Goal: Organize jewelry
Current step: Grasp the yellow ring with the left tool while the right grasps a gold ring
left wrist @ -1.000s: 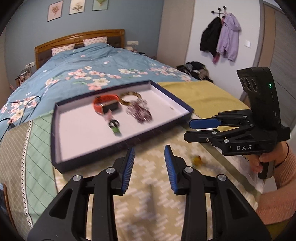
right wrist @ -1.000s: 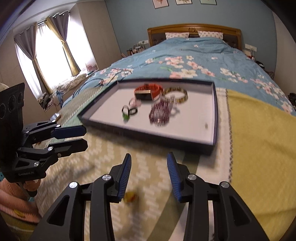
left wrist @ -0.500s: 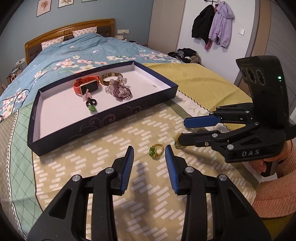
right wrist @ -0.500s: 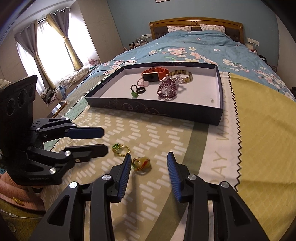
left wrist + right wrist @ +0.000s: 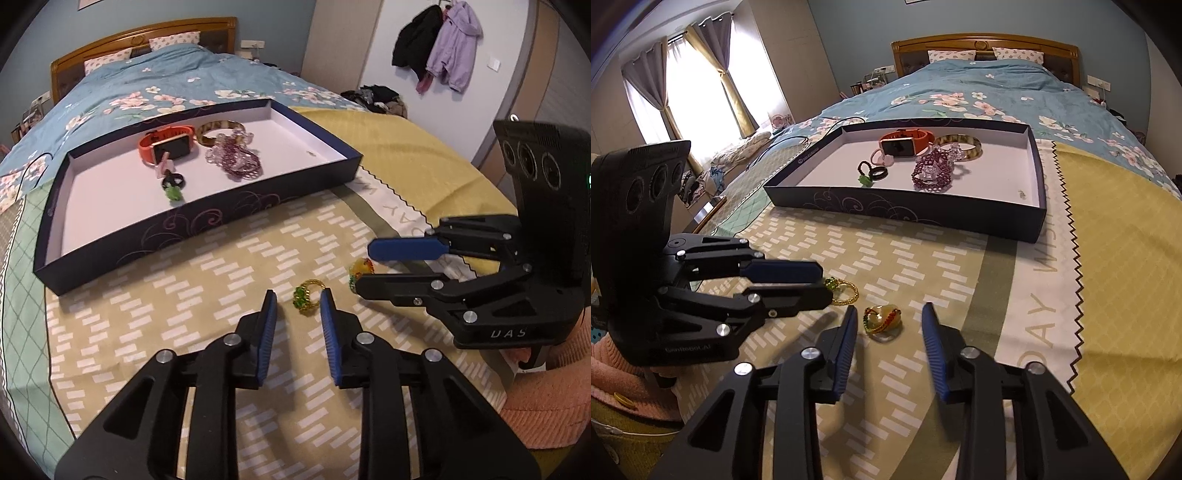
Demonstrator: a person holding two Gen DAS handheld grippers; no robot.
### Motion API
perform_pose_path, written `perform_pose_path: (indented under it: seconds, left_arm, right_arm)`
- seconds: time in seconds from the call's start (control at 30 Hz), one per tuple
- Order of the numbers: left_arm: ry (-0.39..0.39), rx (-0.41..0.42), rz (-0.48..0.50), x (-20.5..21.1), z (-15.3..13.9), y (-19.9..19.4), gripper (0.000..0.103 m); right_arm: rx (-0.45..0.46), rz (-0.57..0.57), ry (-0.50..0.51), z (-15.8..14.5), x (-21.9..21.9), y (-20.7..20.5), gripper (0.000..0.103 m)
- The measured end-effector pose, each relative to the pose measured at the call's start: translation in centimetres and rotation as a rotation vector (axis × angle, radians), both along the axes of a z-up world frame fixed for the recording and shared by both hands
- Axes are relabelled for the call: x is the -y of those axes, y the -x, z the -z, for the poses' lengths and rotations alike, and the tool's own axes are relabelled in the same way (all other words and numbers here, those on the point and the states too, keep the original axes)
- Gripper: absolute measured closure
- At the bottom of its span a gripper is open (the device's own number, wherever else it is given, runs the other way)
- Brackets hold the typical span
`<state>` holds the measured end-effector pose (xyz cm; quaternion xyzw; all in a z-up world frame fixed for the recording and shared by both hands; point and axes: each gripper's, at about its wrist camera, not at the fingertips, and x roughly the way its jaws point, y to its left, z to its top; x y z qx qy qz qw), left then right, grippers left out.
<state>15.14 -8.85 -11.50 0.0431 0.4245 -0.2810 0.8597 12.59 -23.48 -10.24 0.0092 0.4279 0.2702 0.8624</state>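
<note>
A gold ring with green stones (image 5: 306, 296) lies on the patterned cloth, between the tips of my open left gripper (image 5: 298, 300); it also shows in the right wrist view (image 5: 842, 290). A ring with an amber stone and red-green beads (image 5: 882, 321) lies between the tips of my open right gripper (image 5: 888, 316); it also shows in the left wrist view (image 5: 361, 268), partly hidden. The dark blue tray (image 5: 207, 218) holds an orange watch (image 5: 166, 146), a bangle (image 5: 219, 130), purple beads (image 5: 236, 160) and small rings (image 5: 173, 184).
The bed with the blue floral cover (image 5: 979, 92) lies behind the tray. A yellow cloth (image 5: 1126, 258) covers the right side. Curtained windows (image 5: 690, 85) are at left. Coats (image 5: 439, 44) hang on the wall.
Both grippers have come down and forward onto the cloth. Each now has a ring between its open fingers. The tray looks farther off.
</note>
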Motion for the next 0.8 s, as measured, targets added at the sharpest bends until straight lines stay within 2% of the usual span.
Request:
perform_pose_path:
  seconds: [0.5, 0.63, 0.8]
  left_arm:
    - [0.029, 0.016, -0.121, -5.1, -0.9, 0.6, 0.073]
    - [0.038, 0.02, -0.107, -5.8, -1.1, 1.4, 0.073]
    - [0.046, 0.025, -0.008, -4.4, -1.1, 2.9, 0.068]
  right_arm:
    - [-0.003, -0.223, -0.035, -0.4, -5.9, 1.4, 0.078]
    - [0.025, -0.175, -0.049, -1.3, -4.8, 0.9, 0.078]
    - [0.031, -0.1, 0.011, -0.9, -3.9, -0.5, 0.077]
